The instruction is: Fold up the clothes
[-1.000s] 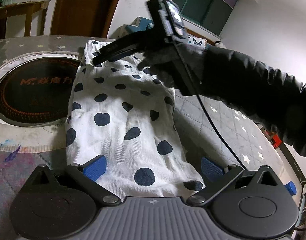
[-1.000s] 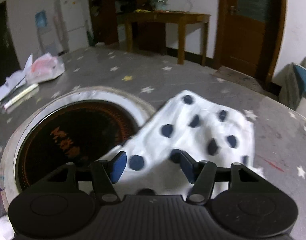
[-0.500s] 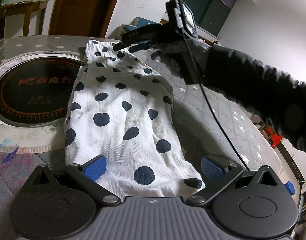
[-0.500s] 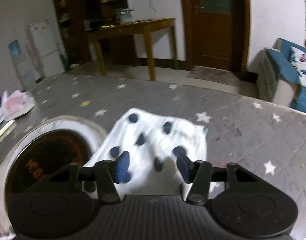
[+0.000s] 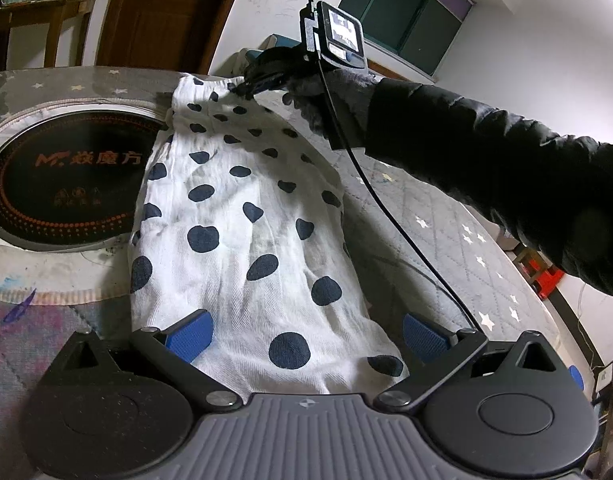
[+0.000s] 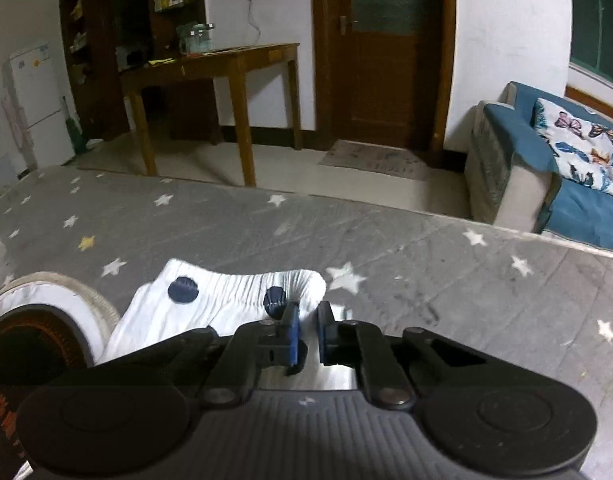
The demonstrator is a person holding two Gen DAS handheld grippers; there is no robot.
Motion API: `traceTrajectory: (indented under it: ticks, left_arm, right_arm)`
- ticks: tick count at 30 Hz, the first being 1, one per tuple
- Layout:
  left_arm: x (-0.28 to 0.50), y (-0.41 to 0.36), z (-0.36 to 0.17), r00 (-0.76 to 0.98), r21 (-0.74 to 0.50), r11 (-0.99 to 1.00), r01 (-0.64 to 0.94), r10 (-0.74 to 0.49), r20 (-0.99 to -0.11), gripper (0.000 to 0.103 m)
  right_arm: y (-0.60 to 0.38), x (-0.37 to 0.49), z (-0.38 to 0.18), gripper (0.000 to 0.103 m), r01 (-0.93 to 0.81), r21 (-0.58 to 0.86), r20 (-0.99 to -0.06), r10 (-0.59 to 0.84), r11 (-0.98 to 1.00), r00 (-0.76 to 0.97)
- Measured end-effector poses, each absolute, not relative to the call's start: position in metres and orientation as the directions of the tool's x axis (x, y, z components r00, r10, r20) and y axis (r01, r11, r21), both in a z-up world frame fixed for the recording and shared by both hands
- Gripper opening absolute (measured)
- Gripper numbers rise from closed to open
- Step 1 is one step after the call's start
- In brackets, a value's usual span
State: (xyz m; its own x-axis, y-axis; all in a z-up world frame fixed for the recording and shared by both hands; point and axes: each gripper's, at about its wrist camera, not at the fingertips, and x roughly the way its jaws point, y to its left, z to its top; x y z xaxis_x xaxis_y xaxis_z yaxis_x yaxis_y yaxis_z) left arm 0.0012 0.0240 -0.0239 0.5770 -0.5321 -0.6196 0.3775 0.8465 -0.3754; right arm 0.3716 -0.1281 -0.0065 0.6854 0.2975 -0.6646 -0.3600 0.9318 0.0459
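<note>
1. While the white polka-dot garment [image 5: 242,216] is lying flat with its long axis running from the bottom centre of the left wrist view up to the upper middle, the right gripper [image 5: 242,89] is sitting at the far, gathered end and the left gripper [image 5: 302,330] at the near end.
2. Seen from the right wrist view, the right gripper [image 6: 306,330] is pinching the garment's [image 6: 226,300] elastic waistband corner at lower centre; its jaws have just been closing, and white cloth is lying between the blue pads [image 6: 292,332], so I judge it clamped on the fabric.
3. At the bottom of the left wrist view, the left gripper is standing spread wide, its 2 blue pads [image 5: 188,334] straddling the near hem with the cloth under and between them (not pressed, as far as I can tell).
4. For a lengthwise fold, the right hand [image 5: 326,100] is likely leading, drawing the waistband along the long axis toward the bottom of the frame, where the left gripper is the nearer one.
5. Thin, crinkled woven cotton is making up the garment, with dark navy dots and a ruched waistband; it is likely handling limp and draping.
6. Beneath it, a quilted grey star-print cover [image 5: 446,240] is stretching rightward, and a round black panel [image 5: 62,184] with orange lettering is lying at left, its rim partly under the cloth.
</note>
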Motion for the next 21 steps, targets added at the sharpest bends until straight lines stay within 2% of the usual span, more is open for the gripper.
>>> traceTrajectory:
  ticks: [4,8,17,19,21]
  left_arm:
    - [0.001,0.024,-0.024,0.577,-0.383,0.844,0.375,-0.536,-0.617,0.103]
    - [0.001,0.025,-0.023,0.575,-0.389,0.842,0.374,-0.539,-0.615,0.103]
    - [0.002,0.024,-0.019,0.570,-0.384,0.846,0.369,-0.532,-0.626,0.103]
    - [-0.001,0.024,-0.016,0.573,-0.377,0.848,0.372,-0.529,-0.626,0.103]
    - [-0.004,0.024,-0.012,0.580,-0.367,0.852,0.374,-0.524,-0.624,0.103]
  right_arm:
    - [-0.133,0.376,-0.012,0.017,-0.368,0.060,-0.672,0.310,0.928,0.672]
    - [-0.146,0.371,-0.011,0.036,-0.366,0.113,-0.653,0.347,0.924,0.673]
    - [-0.151,0.379,-0.025,0.038,-0.377,0.176,-0.656,0.394,0.909,0.644]
    - [-0.153,0.378,-0.024,0.032,-0.368,0.189,-0.652,0.396,0.910,0.646]
    - [-0.155,0.379,-0.024,0.020,-0.367,0.195,-0.653,0.399,0.910,0.644]
